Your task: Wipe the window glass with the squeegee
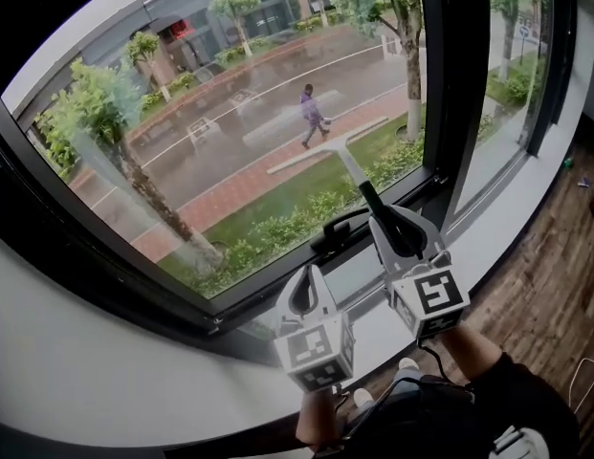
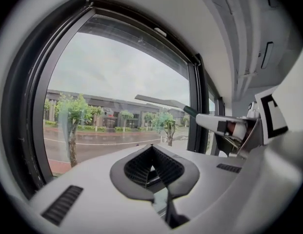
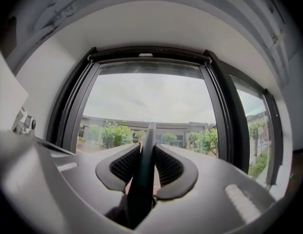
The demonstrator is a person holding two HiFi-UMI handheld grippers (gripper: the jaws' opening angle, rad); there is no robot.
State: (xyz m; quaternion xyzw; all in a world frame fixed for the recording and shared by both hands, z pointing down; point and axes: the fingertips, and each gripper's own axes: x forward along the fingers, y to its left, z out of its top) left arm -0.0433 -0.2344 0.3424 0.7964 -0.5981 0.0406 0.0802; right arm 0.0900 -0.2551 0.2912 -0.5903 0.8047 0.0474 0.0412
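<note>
The squeegee has a pale blade on a thin neck and a dark green handle. Its blade sits at the lower right of the big window glass, tilted down to the left; whether it touches I cannot tell. My right gripper is shut on the handle, which runs up between the jaws. My left gripper hangs lower and to the left, above the sill, shut and holding nothing. From the left gripper view the blade and the right gripper show at right.
A thick black mullion bounds the pane on the right, with a second pane beyond it. A black window handle sits on the lower frame. The white sill curves below. Wooden floor lies at right.
</note>
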